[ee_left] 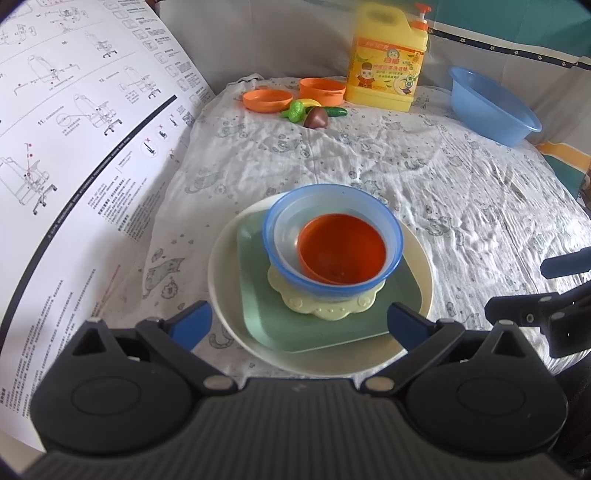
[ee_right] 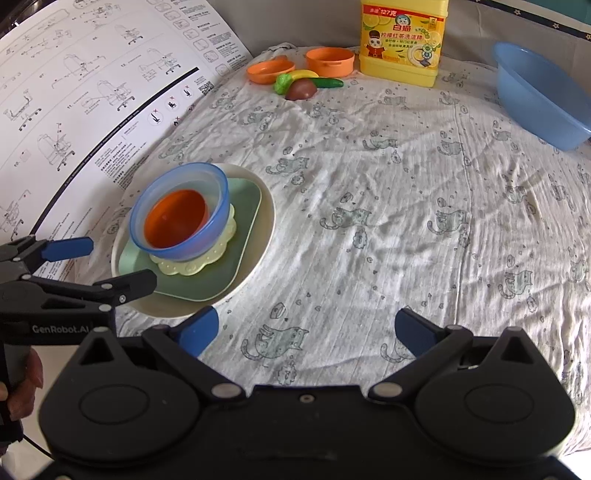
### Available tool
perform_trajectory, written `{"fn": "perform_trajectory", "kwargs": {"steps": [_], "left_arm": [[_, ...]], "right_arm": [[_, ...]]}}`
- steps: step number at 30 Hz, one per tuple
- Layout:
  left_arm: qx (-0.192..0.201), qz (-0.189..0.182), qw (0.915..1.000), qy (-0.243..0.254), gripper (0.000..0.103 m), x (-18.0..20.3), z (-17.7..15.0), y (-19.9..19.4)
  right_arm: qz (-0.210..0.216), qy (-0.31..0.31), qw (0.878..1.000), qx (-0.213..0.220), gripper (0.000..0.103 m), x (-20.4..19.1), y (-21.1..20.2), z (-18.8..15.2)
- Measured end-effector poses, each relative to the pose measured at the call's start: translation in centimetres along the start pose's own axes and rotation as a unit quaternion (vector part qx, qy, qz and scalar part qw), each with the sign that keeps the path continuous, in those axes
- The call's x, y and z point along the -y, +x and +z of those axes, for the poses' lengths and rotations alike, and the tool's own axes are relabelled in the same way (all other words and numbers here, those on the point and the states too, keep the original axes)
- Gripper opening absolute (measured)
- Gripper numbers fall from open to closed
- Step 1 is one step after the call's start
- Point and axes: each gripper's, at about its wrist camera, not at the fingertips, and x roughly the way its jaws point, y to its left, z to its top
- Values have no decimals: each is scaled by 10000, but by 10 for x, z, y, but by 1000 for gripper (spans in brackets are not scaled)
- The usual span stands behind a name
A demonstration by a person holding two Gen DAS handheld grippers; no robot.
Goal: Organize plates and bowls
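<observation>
Stack nearly complete: orange bowl (ee_left: 341,249) sat in blue bowl (ee_left: 334,247) atop round plate (ee_left: 221,280); left gripper (ee_left: 299,321) & right gripper (ee_right: 306,326) both spread, empty.

Cloth-covered counter by a pale grey wall, in daylight.

A wrinkled white cloth (ee_right: 388,192) printed with small grey cats covers the counter, with soft shadows lying across its creases. A large printed instruction sheet (ee_left: 74,122) curves along its left edge. Behind rises a plain grey surface (ee_left: 280,37), and at the far right hangs what may be teal fabric (ee_left: 517,22) with a dark, star-dotted band.
</observation>
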Motion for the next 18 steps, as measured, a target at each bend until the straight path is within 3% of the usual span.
{"fn": "perform_trajectory", "kwargs": {"steps": [18], "left_arm": [[36,7,9998,206,103,1,1,-7]], "right_arm": [[-37,-36,9999,91,103,-1,-4,1]]}}
